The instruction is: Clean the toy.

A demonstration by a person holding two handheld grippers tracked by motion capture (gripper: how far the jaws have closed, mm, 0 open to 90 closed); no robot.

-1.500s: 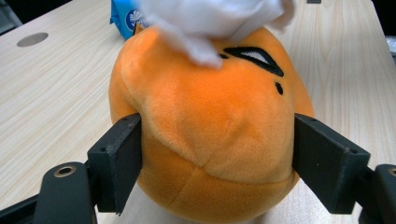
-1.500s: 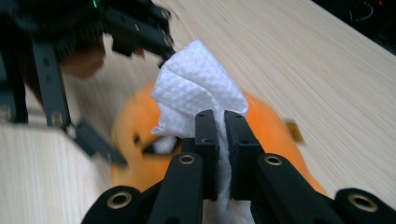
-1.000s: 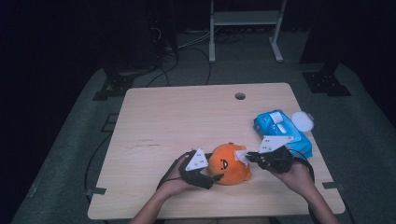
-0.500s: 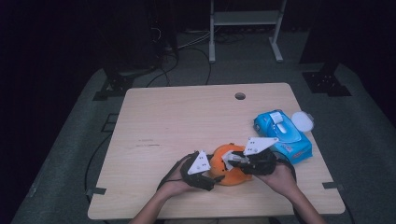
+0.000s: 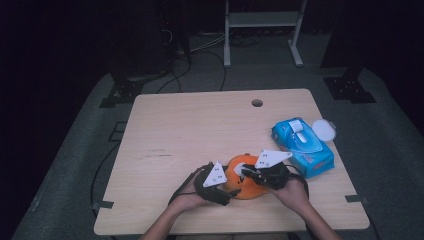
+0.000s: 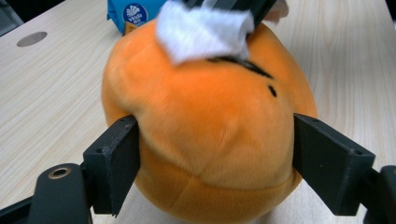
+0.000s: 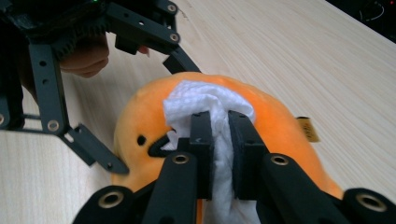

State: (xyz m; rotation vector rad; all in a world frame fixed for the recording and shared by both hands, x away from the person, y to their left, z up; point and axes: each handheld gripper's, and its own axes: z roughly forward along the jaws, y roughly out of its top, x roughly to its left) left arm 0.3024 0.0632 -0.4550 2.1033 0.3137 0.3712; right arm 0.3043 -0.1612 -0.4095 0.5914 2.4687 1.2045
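An orange plush toy (image 5: 241,184) with a black stitched face lies near the table's front edge. My left gripper (image 5: 227,186) grips it from the left: in the left gripper view both black pads (image 6: 116,158) dent the plush's (image 6: 210,130) sides. Its jaws have just been opening a little, with the plush still squeezed between them. My right gripper (image 7: 219,126) is shut on a white wipe (image 7: 201,100) and presses it onto the top of the plush (image 7: 285,133). That wipe (image 6: 201,32) shows above the toy's face in the left gripper view.
A blue pack of wet wipes (image 5: 302,142) lies to the right of the hands, with a round white lid (image 5: 324,130) beside it. The wooden table (image 5: 190,130) has a cable hole (image 5: 257,103) near its far edge. A metal stand (image 5: 260,30) is behind the table.
The right gripper moved left from beside the blue pack onto the top of the plush, carrying the white wipe. The left gripper and the plush stayed in place.
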